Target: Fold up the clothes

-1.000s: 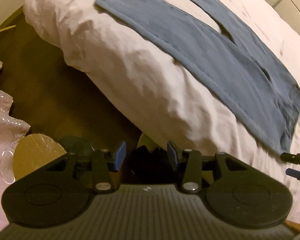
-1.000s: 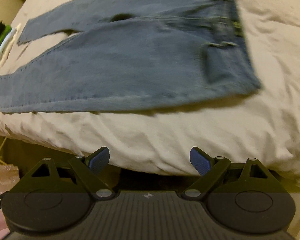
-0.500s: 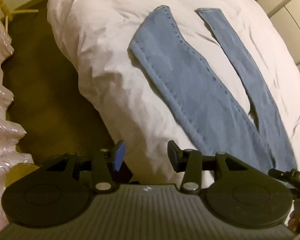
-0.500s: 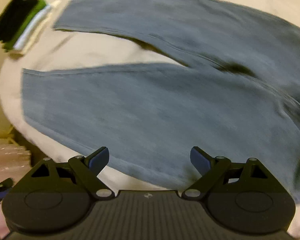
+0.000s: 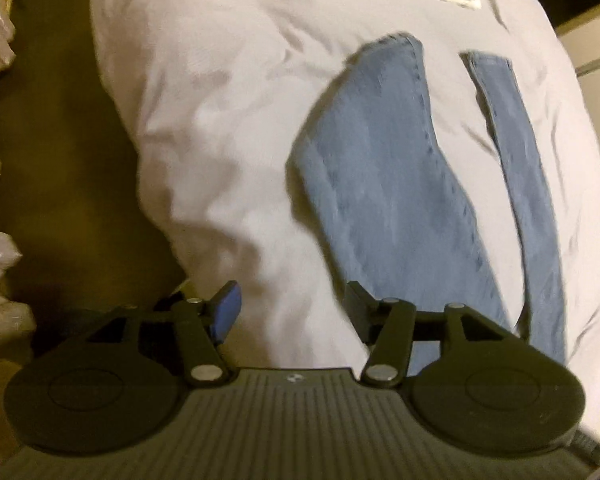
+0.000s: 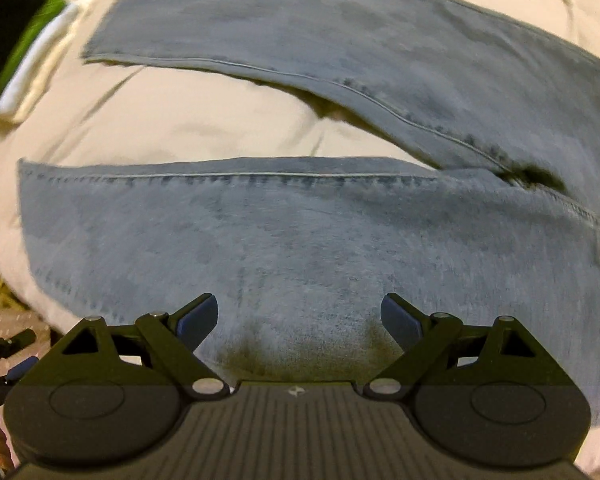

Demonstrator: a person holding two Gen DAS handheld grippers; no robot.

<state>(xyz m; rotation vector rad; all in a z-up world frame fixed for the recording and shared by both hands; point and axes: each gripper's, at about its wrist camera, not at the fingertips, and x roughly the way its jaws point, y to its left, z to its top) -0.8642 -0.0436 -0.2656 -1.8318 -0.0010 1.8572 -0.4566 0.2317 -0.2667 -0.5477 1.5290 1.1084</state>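
Blue jeans (image 6: 320, 240) lie flat on a cream duvet (image 5: 228, 100) covering a bed, both legs spread apart in a V with bare duvet showing between them. In the right wrist view the nearer leg runs across the frame, its hem toward the left edge; the farther leg angles away toward the upper left, and the two meet at the crotch seam on the right. Right gripper (image 6: 300, 316) points steeply down over the nearer leg, jaws standing wide apart, nothing between the pads, denim directly below them. Left gripper (image 5: 292, 312) points down over the duvet just beside the outer edge of the nearer leg, near the side of the bed; its jaws are opening, with only duvet visible in the gap and no cloth pinched. A small stack of folded clothes (image 6: 24, 48), cream, white, green and black, sits on the duvet beyond the leg hems. Dark floor (image 5: 60, 160) shows beside the bed in the left wrist view. Both views are somewhat blurred.
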